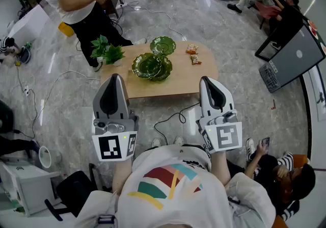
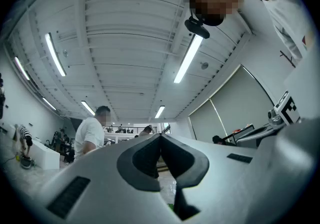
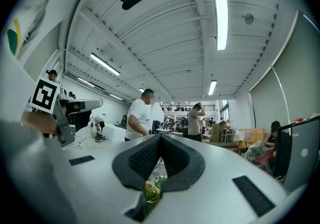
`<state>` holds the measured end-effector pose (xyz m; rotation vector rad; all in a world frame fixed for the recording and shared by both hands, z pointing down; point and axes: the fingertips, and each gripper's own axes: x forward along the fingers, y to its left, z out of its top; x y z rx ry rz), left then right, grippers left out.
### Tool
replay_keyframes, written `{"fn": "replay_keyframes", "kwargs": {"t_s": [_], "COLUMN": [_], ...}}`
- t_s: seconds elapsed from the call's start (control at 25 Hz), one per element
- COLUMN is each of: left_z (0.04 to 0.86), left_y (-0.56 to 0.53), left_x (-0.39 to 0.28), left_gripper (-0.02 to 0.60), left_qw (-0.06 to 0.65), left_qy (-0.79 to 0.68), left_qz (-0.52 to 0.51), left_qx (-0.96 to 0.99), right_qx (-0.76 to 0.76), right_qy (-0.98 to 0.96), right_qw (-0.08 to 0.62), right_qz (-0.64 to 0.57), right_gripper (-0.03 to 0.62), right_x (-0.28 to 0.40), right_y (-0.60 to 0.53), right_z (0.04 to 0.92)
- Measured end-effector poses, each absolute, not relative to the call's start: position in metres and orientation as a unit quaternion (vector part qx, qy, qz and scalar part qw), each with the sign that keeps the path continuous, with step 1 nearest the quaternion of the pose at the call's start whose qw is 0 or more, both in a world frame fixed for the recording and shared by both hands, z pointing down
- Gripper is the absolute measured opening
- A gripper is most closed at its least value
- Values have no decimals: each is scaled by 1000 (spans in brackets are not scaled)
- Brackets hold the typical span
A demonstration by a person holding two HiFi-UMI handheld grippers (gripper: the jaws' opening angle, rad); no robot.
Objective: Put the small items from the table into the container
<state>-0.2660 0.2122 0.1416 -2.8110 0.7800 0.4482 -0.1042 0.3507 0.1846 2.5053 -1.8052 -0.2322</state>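
Left tool [image 1: 116,79] and right tool [image 1: 207,81] are both clenched on nothing, held well short of the bench [image 1: 188,78], where two small packets [image 1: 192,48] lie just right of the green leaf-shaped dishes [image 1: 153,65]. The packets look light, soft and crinkly, probably best pinched across a flat edge. Their print is too small to read, and only the tools' square markers [image 1: 113,146] stand out.
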Motion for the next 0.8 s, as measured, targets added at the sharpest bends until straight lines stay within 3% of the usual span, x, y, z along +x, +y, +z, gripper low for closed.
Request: {"fn": "replay_keyframes", "kwargs": {"t_s": [0.8], "left_z": [163], "left_y": [238], "left_x": [-225], "left_gripper": [9], "left_qw": [113], "left_qy": [296], "left_qz": [121], "left_qx": [-941], "right_qx": [789], "right_qy": [-613], "right_qw": [9], "right_qz": [-46], "right_gripper": [14], "right_x": [-49], "right_y": [376], "right_z": [223]}}
